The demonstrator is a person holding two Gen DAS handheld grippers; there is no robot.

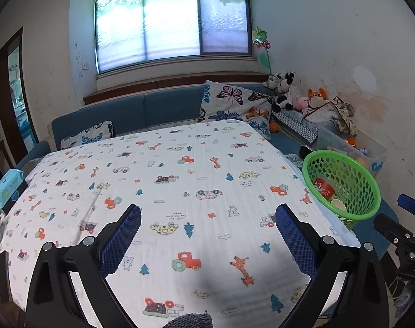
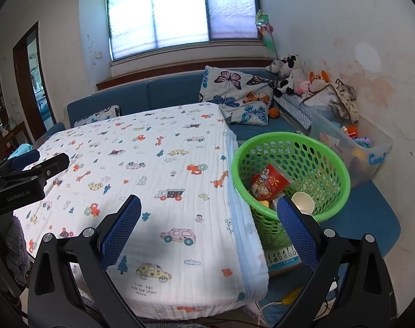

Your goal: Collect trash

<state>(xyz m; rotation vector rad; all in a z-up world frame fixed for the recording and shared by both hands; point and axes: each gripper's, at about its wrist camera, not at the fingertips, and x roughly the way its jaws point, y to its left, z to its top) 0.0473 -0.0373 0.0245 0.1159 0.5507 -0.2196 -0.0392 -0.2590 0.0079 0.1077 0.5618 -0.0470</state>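
Note:
A green perforated basket stands on the blue sofa at the table's right edge; it also shows in the left wrist view. Inside lie a red paper cup, a white cup and a printed wrapper. My left gripper is open and empty above the table cloth. My right gripper is open and empty over the table's right edge, its right finger in front of the basket. The left gripper also shows at the left of the right wrist view.
A blue wet-wipes pack lies at the table's left edge. A blue sofa with butterfly pillows, plush toys and a clear toy bin runs behind and to the right. A box sits under the basket.

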